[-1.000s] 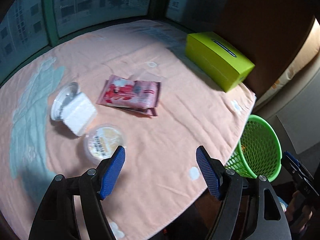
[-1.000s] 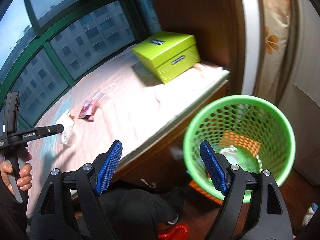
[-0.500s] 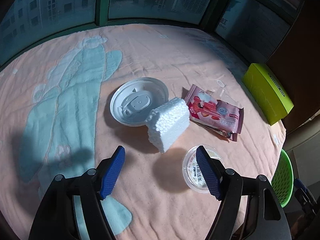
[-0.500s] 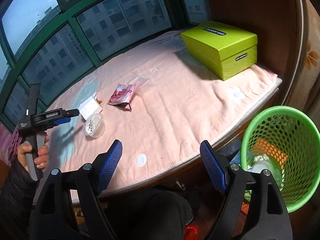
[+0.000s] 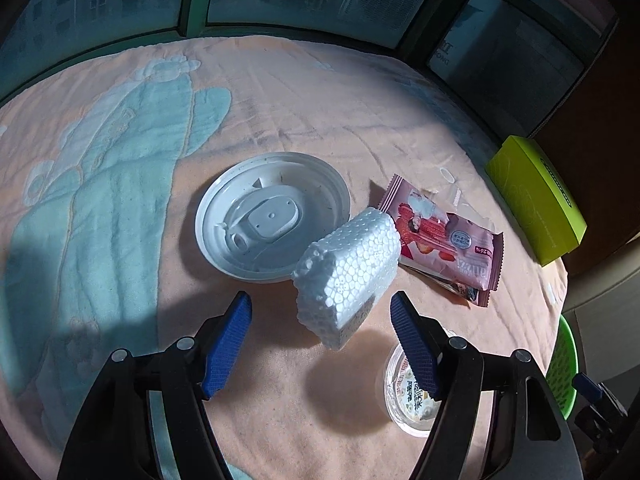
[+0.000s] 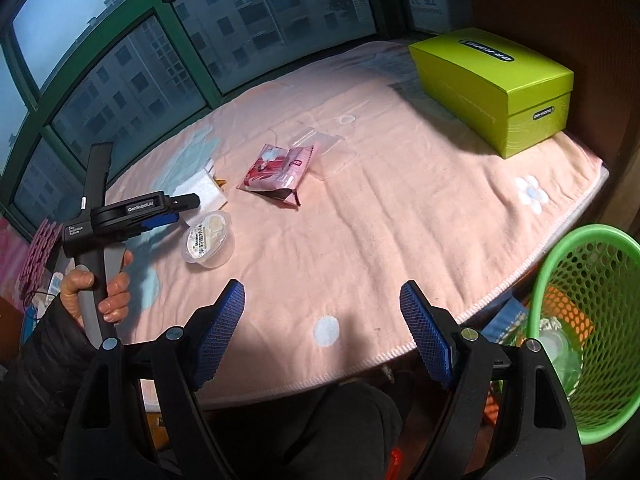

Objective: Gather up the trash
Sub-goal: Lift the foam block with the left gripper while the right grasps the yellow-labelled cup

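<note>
White beaded foam chunk (image 5: 352,268) leans on lid (image 5: 272,226).

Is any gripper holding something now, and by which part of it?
Nothing is held. The left gripper is open before the foam block; the right gripper is open too.

Lying on blanket (image 6: 400,208): one foam block (image 5: 348,276), one white lid (image 5: 256,216), one pink wrapper (image 5: 444,240), one plastic cup (image 6: 208,238), one green box (image 6: 496,88). One green basket (image 6: 592,320) standing beside.
</note>
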Demonstrator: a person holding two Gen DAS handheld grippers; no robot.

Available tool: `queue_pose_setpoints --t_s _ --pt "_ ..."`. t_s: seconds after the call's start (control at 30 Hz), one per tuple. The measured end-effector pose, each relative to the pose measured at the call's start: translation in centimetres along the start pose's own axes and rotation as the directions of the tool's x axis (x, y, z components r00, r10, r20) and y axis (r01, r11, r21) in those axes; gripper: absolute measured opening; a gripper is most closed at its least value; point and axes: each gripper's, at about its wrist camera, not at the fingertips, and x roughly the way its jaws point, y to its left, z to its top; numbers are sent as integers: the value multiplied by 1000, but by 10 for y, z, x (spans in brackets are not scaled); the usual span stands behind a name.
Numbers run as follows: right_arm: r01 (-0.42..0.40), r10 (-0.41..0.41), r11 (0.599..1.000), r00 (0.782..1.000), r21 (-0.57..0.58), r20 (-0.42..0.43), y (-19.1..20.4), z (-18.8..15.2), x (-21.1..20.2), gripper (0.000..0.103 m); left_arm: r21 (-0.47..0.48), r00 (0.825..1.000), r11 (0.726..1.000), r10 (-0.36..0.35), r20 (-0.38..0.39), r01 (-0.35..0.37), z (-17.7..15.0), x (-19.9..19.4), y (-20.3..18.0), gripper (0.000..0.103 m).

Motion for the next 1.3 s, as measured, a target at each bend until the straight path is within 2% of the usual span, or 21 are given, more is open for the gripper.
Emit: queue_pose_setpoints --t_s 0.13,0.23,0.43,0.73,0.9,1.1,1.3 --pt "-17 17 1000 1000 -22 -13 10 2 7 80 -3 1000 1000 -16 5 16 1 3 2 57" --pt "-24 23 999 999 -44 -24 19 3 12 80 5 999 999 -32 15 32 1 0 0 40" --pt "-40 38 996 999 -81 -32 33 4 19 80 16 999 999 -35 41 34 -3 -15 -1 39" --pt "-95 87 985 994 -144 -61 66 9 46 80 23 992 997 -69 101 67 -9 -70 5 39" --pt "-120 106 973 991 -197 -79 91 15 66 83 26 988 998 -62 141 59 -12 -100 13 39" --pt "-109 83 959 991 -262 -108 114 20 93 83 10 985 999 -44 166 43 -18 -122 31 39" --pt "-54 19 945 994 -323 -112 132 23 122 83 -12 987 999 -33 158 35 -24 -127 44 39"
